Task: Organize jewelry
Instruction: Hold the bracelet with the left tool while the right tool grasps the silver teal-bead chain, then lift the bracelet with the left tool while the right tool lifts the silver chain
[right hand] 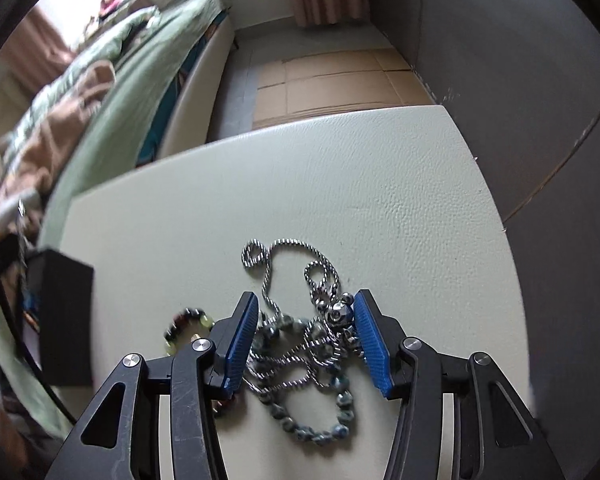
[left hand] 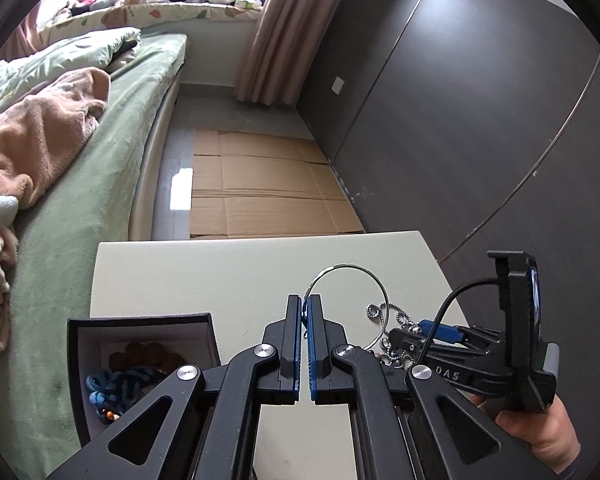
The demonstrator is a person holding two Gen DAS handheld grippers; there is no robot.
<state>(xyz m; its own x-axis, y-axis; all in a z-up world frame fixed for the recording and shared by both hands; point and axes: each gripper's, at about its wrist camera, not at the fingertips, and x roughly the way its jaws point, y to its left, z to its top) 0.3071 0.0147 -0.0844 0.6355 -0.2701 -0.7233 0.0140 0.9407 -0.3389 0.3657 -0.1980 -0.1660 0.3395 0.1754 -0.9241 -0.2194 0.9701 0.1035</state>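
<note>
A bed [left hand: 112,128] with a soft green cover runs along the left, with a fuzzy tan blanket [left hand: 32,140] crumpled on it. Flattened brown cardboard [left hand: 260,188] lies on the floor between the bed and a dark, matte wall panel [left hand: 460,100]. Nearer stands a cream table [right hand: 340,184] with a fine, leather-like pebbled grain and rounded corners.

At the table's left edge sits a square black box [left hand: 140,320], pale inside, holding blue cord jewelry [left hand: 112,388] and brown rounded pieces [left hand: 148,354].

The left gripper [left hand: 305,308] has its ridged blue pads pressed together, pinching a thin, smooth metal hoop [left hand: 360,280] that arcs up and to the right above the table.

The right gripper [right hand: 306,308] points steeply down with its jaws spread, straddling a tangled pile on the tabletop: a twisted silver rope chain [right hand: 288,248] looping away from the pads, a string of mottled blue-grey round beads [right hand: 340,404] curling toward the camera, and shiny faceted metal beads [right hand: 336,312] just beside the right pad. Whether the pads touch the pile cannot be told. A bracelet of dark and pale yellow beads [right hand: 188,320] lies outside the left pad, blurred.
</note>
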